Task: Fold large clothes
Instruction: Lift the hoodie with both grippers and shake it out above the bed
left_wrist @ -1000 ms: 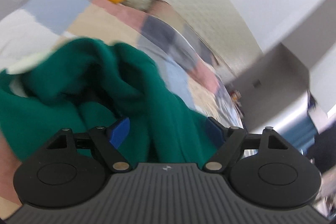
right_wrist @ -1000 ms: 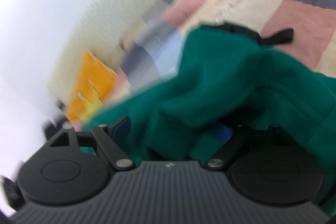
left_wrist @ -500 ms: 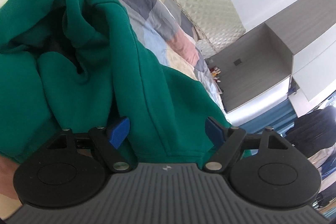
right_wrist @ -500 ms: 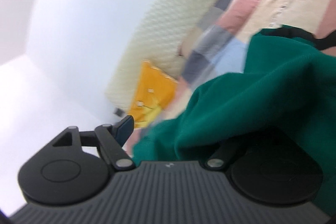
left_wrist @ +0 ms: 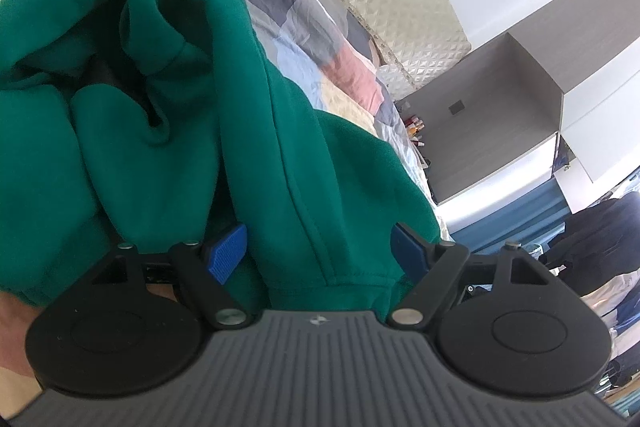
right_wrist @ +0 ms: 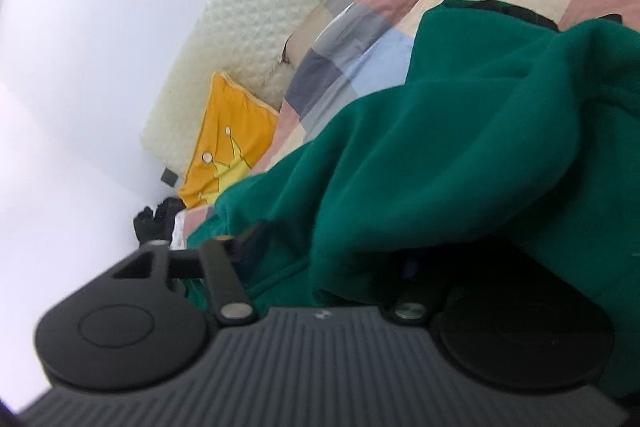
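The green sweatshirt (left_wrist: 168,115) lies bunched on the patchwork quilt (left_wrist: 304,27) directly ahead of both tools. The left gripper (left_wrist: 320,247) stands wide, a hemmed fold between its blue pads (left_wrist: 226,251), neither pressing it. The right gripper's (right_wrist: 332,259) jaws are closing on cloth that buries both fingertips, so any pinch is hidden.

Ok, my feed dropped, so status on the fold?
Left hand-held gripper open, green fleece sweatshirt hem between pads. Right hand-held gripper closing, fabric draped over it. Nothing blocking.
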The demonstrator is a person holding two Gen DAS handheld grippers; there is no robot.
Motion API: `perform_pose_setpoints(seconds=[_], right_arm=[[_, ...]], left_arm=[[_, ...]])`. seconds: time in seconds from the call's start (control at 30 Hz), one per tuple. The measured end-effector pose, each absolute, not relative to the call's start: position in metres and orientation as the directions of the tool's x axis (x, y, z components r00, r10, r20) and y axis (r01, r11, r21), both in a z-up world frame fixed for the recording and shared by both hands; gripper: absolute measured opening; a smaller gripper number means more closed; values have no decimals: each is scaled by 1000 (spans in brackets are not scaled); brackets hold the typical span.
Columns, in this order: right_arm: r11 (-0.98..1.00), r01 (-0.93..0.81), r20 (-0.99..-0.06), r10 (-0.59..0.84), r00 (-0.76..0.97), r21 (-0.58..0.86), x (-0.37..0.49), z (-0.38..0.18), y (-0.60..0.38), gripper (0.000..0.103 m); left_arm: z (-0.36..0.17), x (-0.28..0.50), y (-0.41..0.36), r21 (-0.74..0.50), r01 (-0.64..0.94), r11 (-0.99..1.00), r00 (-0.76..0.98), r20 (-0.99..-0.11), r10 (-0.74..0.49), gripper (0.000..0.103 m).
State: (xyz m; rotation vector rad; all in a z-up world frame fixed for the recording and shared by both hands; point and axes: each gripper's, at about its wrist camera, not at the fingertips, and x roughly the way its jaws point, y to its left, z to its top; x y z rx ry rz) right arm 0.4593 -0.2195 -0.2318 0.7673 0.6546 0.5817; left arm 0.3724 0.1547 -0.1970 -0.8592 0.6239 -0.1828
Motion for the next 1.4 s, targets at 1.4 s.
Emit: perform_pose_setpoints(seconds=[1.4], right_arm=[[428,-225,-116,638,762,876,445,-219,-256,18]], left_arm=[[-248,409,155,-933,92,347,804,-135,-579,82]])
